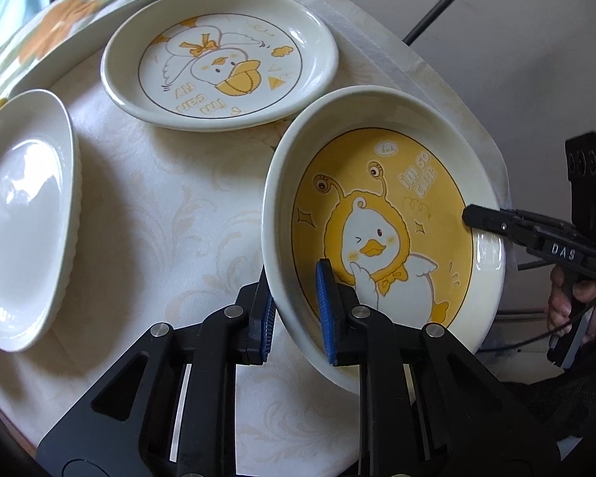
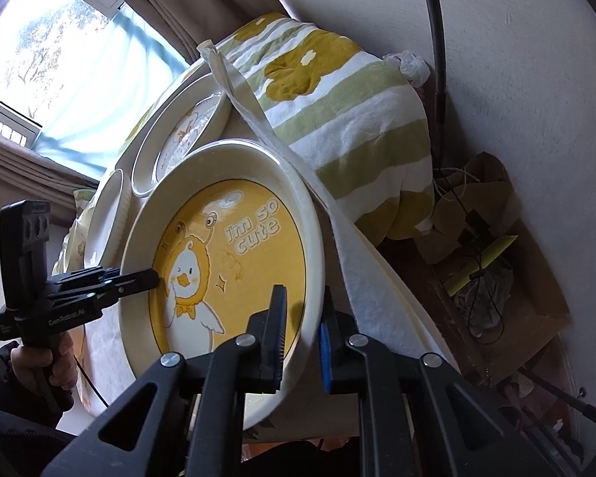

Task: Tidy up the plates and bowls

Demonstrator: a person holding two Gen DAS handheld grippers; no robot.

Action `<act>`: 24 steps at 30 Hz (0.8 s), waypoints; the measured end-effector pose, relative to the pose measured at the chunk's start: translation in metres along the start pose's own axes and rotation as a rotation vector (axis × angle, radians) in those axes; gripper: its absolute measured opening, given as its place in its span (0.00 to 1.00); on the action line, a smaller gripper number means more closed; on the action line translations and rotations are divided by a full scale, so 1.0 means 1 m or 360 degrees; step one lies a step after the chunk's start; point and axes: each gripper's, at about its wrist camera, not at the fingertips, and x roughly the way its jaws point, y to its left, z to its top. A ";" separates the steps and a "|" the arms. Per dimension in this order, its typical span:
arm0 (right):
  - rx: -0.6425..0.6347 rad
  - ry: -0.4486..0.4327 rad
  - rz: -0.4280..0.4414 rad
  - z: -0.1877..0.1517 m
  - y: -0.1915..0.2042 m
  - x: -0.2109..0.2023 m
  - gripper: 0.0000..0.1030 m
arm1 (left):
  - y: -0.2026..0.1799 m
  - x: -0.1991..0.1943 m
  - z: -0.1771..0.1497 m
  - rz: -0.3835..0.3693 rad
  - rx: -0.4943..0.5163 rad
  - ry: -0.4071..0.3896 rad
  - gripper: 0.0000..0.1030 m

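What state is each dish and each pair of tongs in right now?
Yellow bowl: gripped at opposite rims by both tongs.
Duck plate: flat on the table, untouched.
White dish: on the table, empty.
Left tongs: shut on the bowl's rim.
Right tongs: shut on the bowl's rim.

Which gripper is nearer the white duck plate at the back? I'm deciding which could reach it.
Left. The left gripper clamps the yellow bowl's rim on the side toward the white duck plate; the right gripper clamps the opposite rim, farther away.
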 end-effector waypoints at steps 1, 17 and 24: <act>0.0001 0.0003 0.0004 0.000 0.000 0.000 0.13 | -0.001 -0.002 -0.002 0.0002 0.0001 -0.0005 0.16; -0.0371 0.0083 0.0088 0.016 0.071 -0.012 0.13 | 0.018 -0.062 -0.056 0.0072 -0.0330 -0.0226 0.16; -0.0644 0.0186 0.0202 0.013 0.138 0.010 0.13 | 0.051 -0.102 -0.123 0.0198 -0.0598 -0.0347 0.16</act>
